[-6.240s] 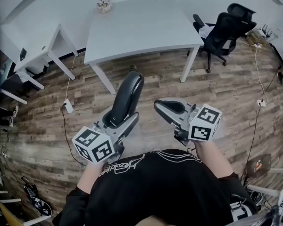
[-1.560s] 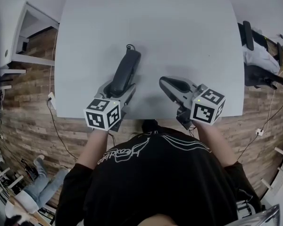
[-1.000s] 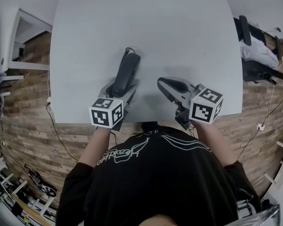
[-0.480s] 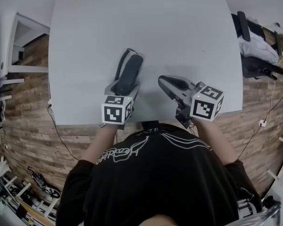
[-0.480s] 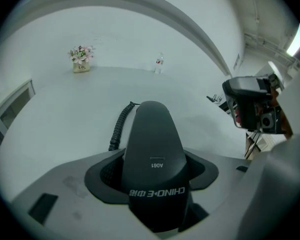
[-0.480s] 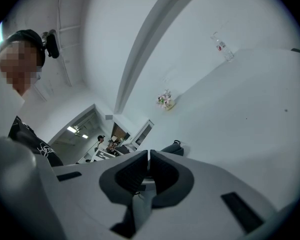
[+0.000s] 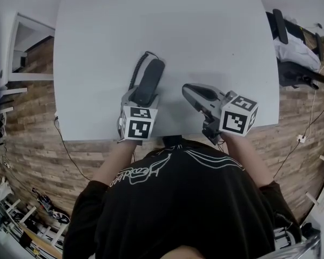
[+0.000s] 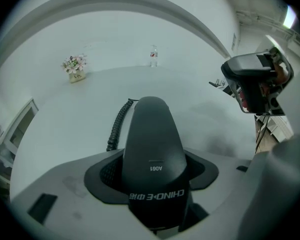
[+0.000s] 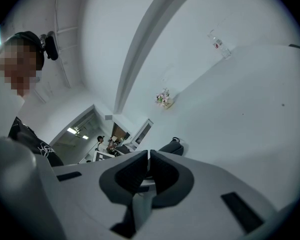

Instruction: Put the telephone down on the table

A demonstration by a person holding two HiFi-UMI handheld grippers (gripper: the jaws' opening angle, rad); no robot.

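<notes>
A black telephone handset (image 7: 149,82) with a coiled black cord (image 7: 135,73) is held by my left gripper (image 7: 141,99), which is shut on its near end. In the left gripper view the handset (image 8: 153,149) fills the space between the jaws, and its cord (image 8: 118,124) lies on the pale table (image 8: 80,114). The handset hangs low over the table (image 7: 167,31) near its front edge; contact with the top cannot be made out. My right gripper (image 7: 197,94) stands beside it, shut and holding nothing, its pads (image 9: 149,171) pressed together.
A small flower pot (image 8: 73,69) and a water bottle (image 8: 153,57) stand at the table's far edge. Black office chairs (image 7: 291,58) stand to the right. A white desk (image 7: 13,47) is at the left, over wooden floor (image 7: 27,144).
The person walked up to the table from across the room. In the last second the left gripper turned and brought the handset lower over the table near its front edge. The right gripper held still.
</notes>
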